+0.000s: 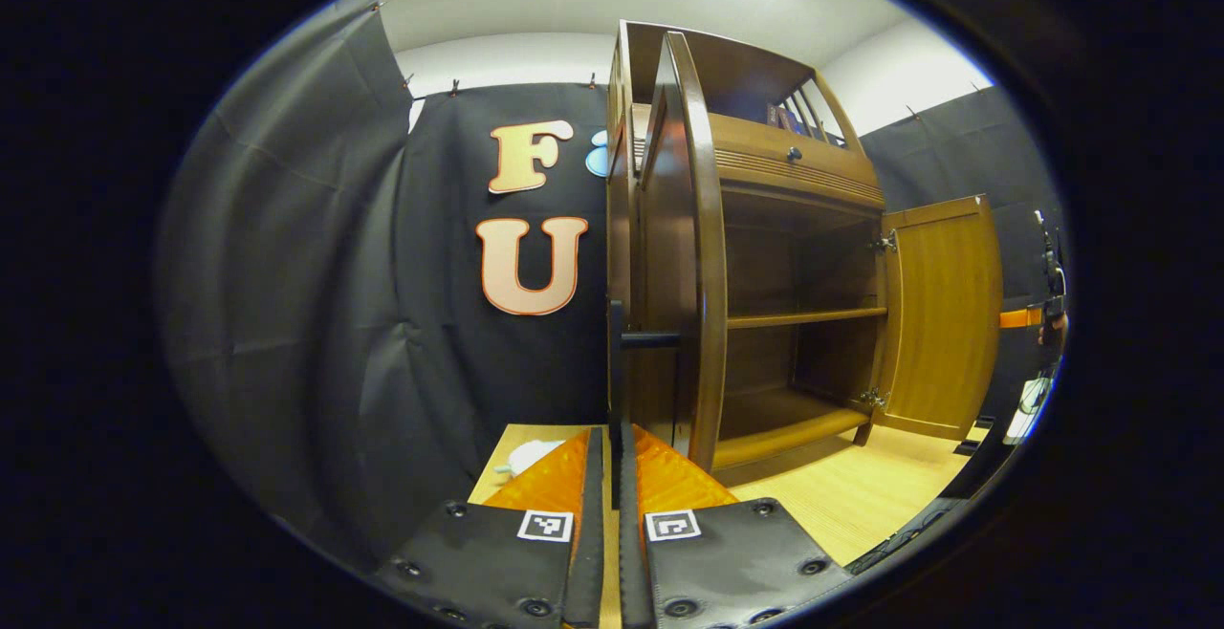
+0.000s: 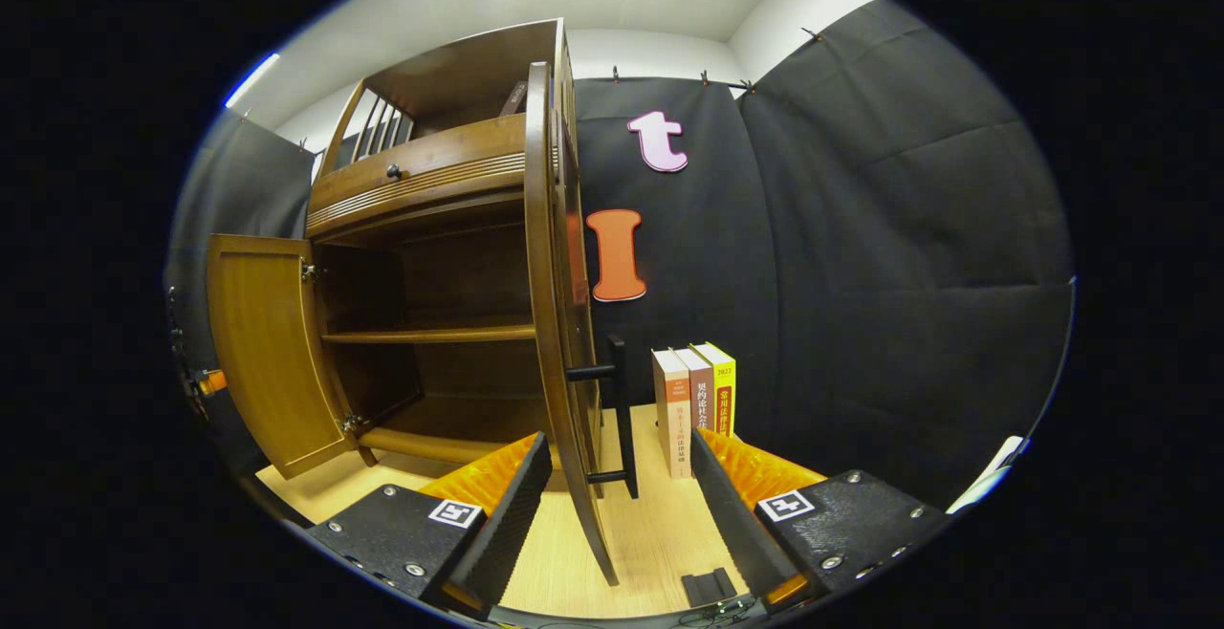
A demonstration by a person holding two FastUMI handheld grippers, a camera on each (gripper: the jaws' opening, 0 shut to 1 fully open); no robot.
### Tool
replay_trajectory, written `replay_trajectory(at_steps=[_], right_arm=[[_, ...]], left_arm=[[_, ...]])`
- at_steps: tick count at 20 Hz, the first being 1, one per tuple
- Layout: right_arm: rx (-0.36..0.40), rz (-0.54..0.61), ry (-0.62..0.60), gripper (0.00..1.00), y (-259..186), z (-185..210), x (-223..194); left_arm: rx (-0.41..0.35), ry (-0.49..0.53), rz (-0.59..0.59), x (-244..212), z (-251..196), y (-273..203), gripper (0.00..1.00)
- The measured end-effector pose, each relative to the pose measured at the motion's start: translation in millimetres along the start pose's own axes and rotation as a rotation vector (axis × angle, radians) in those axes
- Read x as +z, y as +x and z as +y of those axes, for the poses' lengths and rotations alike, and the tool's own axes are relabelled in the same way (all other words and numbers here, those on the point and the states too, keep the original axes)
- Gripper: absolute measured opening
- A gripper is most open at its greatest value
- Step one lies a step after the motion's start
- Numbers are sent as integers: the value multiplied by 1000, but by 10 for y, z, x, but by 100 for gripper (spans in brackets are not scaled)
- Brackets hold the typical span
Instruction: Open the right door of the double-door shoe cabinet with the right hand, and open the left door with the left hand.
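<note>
One shoe cabinet (image 1: pixel 794 256) stands on the pale wood worktop (image 1: pixel 861 495), with both of its two doors swung open. Inside are two shelf levels: a middle shelf (image 1: pixel 808 317) and the bottom board (image 1: pixel 779 419). Above them runs one drawer front with a single small knob (image 1: pixel 793 154).

In the left gripper view the left door (image 1: pixel 693 256) is seen edge-on at 12 o'clock, its dark bar handle (image 1: pixel 617 361) running down into the left claw (image 1: pixel 612 476), whose fingers are together, clamped on the handle. The right door (image 1: pixel 942 314) hangs open at 3 o'clock.

In the right gripper view the right door (image 2: pixel 559 323) stands edge-on at centre, its bar handle (image 2: pixel 622 414) just beyond. The right claw (image 2: pixel 612 490) is spread wide, one finger on either side of the door's lower edge, neither clearly touching it. Three books (image 2: pixel 693 404) stand upright at 1 o'clock, just beside the handle. A small dark object (image 2: pixel 712 586) lies on the worktop at 6 o'clock.
</note>
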State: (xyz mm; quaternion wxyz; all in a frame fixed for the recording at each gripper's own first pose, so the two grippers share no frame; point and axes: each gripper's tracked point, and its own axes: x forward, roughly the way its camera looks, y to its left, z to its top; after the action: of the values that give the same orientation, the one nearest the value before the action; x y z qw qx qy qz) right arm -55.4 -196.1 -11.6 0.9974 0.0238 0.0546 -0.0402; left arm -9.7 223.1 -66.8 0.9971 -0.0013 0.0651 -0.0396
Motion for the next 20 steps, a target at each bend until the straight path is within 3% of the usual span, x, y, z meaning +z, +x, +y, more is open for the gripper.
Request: replay_trajectory(at_steps=[3, 4, 5, 6, 8, 9, 10, 12, 13, 15, 16, 17, 18, 20], right_arm=[[12, -1, 12, 90, -16, 57, 0], [25, -3, 20, 96, -2, 154, -7], [43, -2, 23, 90, 12, 208, -2], [57, 1, 21, 96, 40, 254, -18], [85, 1, 12, 91, 71, 341, -30], [99, 2, 10, 92, 88, 385, -40], [110, 4, 5, 99, 83, 416, -59], [117, -1, -18, 99, 91, 441, -103], [123, -6, -27, 92, 95, 456, -114], [145, -15, -23, 98, 94, 539, -117], [156, -20, -19, 99, 85, 582, -121], [163, -29, -17, 99, 84, 623, -110], [165, -37, -15, 92, 91, 652, -107], [164, -46, -17, 93, 71, 670, -111]], left_arm=[[45, 3, -33, 132, -258, -455, 13], [63, 19, -58, 238, -355, -524, 13], [74, 15, -78, 339, -490, -554, 13], [79, 8, -92, 420, -645, -556, 13], [121, 4, -107, 506, -921, -525, 13], [145, 26, -100, 505, -1053, -473, 13], [183, 48, -98, 491, -1160, -437, 14], [237, 56, -77, 430, -1334, -372, 14], [251, 52, -59, 345, -1457, -333, 22], [283, 38, -59, 297, -1604, -270, 33], [289, 23, -61, 257, -1693, -237, 33], [292, 8, -62, 213, -1767, -202, 40], [274, -16, -56, 159, -1881, -162, 48], [258, -54, -54, 101, -2030, -110, 63]])
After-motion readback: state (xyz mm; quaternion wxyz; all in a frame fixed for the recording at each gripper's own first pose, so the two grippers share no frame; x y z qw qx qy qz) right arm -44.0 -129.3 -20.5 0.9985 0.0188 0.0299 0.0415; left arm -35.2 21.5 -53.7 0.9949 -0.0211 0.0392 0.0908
